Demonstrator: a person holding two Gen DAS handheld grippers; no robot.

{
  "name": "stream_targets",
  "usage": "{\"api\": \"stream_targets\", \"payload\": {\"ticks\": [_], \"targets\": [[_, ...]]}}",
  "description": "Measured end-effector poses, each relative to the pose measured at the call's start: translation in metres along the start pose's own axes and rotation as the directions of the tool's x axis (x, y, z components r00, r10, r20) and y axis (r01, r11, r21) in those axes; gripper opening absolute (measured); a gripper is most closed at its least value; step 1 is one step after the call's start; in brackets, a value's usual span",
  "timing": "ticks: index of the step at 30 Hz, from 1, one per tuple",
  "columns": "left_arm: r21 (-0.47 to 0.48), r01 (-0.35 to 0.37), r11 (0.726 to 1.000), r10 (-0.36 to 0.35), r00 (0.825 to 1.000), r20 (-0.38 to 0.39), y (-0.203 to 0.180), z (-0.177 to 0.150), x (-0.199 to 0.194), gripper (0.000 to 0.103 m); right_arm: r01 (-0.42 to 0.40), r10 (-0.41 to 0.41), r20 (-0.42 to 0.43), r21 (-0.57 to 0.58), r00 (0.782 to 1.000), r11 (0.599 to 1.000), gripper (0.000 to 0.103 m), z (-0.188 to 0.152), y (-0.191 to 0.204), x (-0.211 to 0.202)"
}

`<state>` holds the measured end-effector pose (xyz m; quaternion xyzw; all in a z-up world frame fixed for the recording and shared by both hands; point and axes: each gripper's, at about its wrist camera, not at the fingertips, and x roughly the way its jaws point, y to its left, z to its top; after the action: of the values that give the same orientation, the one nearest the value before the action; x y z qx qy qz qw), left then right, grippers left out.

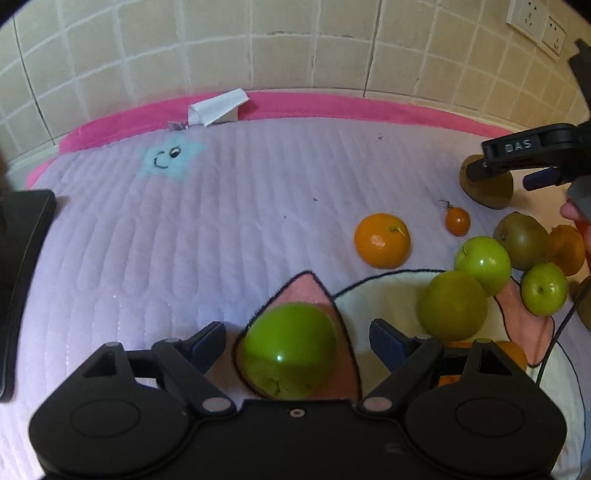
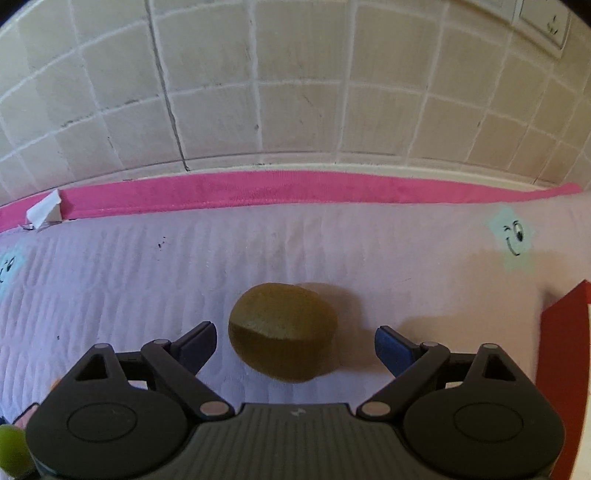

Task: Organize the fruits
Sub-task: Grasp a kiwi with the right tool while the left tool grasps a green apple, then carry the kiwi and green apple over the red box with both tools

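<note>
Green and glossy, the apple [image 1: 290,350] lies between the spread fingers of my left gripper [image 1: 297,341], resting on the pink ear of a cartoon figure on the quilted mat [image 1: 184,240]; neither pad touches it. My right gripper [image 2: 295,343] likewise stands wide, with a brown kiwi [image 2: 282,328] between its fingers on the bare mat and clear gaps on both sides. I judge both hands are at the reaching step of sorting: each has a fruit framed but not grasped. Next, each gripper needs to settle around the widest part of its fruit and close gently, since both are round and could roll off. To the right of the apple wait more green apples [image 1: 482,264], an orange [image 1: 382,240], a small tomato-like fruit [image 1: 457,220] and another kiwi [image 1: 522,240]. From the left view my right gripper's finger reads "DAS" [image 1: 517,147]. Behind are a tiled wall [image 1: 295,44] and wall sockets [image 1: 535,26].
</note>
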<state>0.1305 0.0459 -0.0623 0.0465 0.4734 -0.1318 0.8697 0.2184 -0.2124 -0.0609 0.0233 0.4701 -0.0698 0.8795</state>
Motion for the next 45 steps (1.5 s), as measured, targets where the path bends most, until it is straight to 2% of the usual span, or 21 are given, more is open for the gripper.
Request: {"api": "stream_targets", "payload": {"ticks": [2, 5, 7, 8, 10, 12, 20, 25, 30, 33, 37, 40, 45], "targets": [[0.009, -0.003, 1.000, 0.003, 1.000, 0.004, -0.002, 0.002, 0.001, 0.100, -0.005, 0.005, -0.010, 0.006, 1.000, 1.000, 0.094, 0.001, 0.000, 0.006], [0.034, -0.021, 0.999, 0.021, 1.000, 0.003, -0.006, 0.004, 0.003, 0.090, -0.015, 0.015, -0.015, 0.014, 1.000, 1.000, 0.091, 0.002, 0.002, 0.012], [0.054, -0.024, 0.998, 0.025, 1.000, -0.005, -0.008, 0.004, 0.004, 0.074, -0.026, 0.026, -0.020, 0.021, 0.999, 0.999, 0.089, 0.001, 0.001, 0.016], [0.060, -0.026, 0.998, 0.026, 1.000, -0.009, -0.009, 0.005, 0.004, 0.071, -0.033, 0.033, -0.023, 0.025, 0.999, 0.999, 0.086, 0.001, 0.000, 0.017], [0.063, -0.043, 0.997, 0.043, 0.999, -0.004, -0.009, 0.006, 0.004, 0.060, -0.041, 0.042, -0.033, 0.030, 0.999, 0.999, 0.079, 0.001, 0.001, 0.020], [0.066, -0.052, 0.996, 0.053, 0.999, 0.000, -0.008, 0.006, 0.003, 0.060, -0.049, 0.051, -0.038, 0.036, 0.998, 0.998, 0.069, -0.001, 0.000, 0.021], [0.041, -0.087, 0.995, 0.085, 0.995, 0.044, -0.012, 0.001, -0.018, 0.060, -0.110, 0.111, -0.001, 0.124, 0.994, 0.986, 0.068, -0.003, -0.014, 0.003], [0.033, -0.084, 0.996, 0.080, 0.991, 0.112, -0.020, 0.003, -0.048, 0.060, -0.132, 0.124, 0.074, 0.129, 0.990, 0.983, 0.068, -0.009, -0.024, -0.040], [0.058, -0.070, 0.996, 0.060, 0.985, 0.164, -0.045, 0.017, -0.068, 0.060, -0.157, 0.132, 0.158, 0.156, 0.979, 0.975, 0.068, -0.021, -0.052, -0.091], [0.113, -0.034, 0.993, 0.010, 0.979, 0.205, -0.075, 0.032, -0.078, 0.060, -0.153, 0.114, 0.203, 0.187, 0.972, 0.970, 0.068, -0.033, -0.079, -0.122], [0.207, 0.060, 0.977, -0.113, 0.961, 0.253, -0.124, 0.050, -0.089, 0.060, -0.103, 0.040, 0.249, 0.247, 0.968, 0.963, 0.068, -0.050, -0.129, -0.155], [0.279, 0.143, 0.950, -0.217, 0.942, 0.256, -0.167, 0.063, -0.090, 0.060, -0.038, -0.043, 0.263, 0.296, 0.964, 0.954, 0.068, -0.064, -0.168, -0.174], [0.396, 0.247, 0.885, -0.355, 0.906, 0.230, -0.245, 0.077, -0.084, 0.060, 0.072, -0.180, 0.243, 0.397, 0.953, 0.915, 0.068, -0.090, -0.245, -0.194]]}}
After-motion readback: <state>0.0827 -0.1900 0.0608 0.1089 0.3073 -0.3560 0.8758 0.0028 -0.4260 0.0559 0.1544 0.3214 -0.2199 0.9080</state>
